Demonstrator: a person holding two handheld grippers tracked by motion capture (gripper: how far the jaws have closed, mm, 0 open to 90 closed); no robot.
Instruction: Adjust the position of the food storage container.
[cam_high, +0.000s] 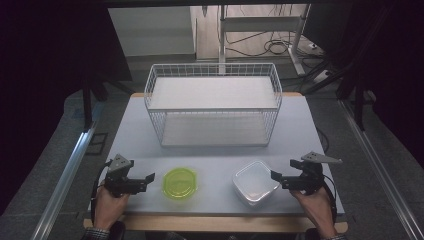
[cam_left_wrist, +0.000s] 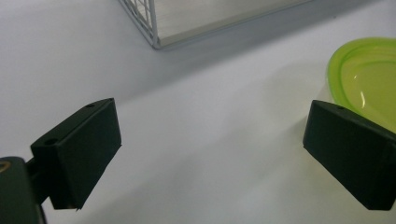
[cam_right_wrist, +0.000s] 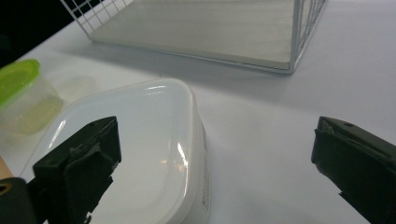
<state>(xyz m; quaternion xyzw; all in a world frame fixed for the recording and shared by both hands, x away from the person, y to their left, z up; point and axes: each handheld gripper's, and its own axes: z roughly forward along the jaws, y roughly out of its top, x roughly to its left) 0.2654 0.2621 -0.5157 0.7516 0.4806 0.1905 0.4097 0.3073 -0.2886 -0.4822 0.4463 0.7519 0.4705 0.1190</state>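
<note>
White box (cam_high: 255, 182) & green tub (cam_high: 180, 183) btwn spread grippers.

Left black two-jaw hand-held gripper (cam_high: 148, 179): blocky matte jaws with small screw holes, grey three-cornered plate on top, black cable trailing. Right black two-jaw hand-held gripper (cam_high: 274, 176): same build. Checked shirt cuff (cam_high: 96, 233) at near left.

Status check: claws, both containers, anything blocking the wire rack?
Left claw open, empty, beside green-lidded container. Right claw open, empty, at white container. Wire rack behind them, nothing in the way.
</note>
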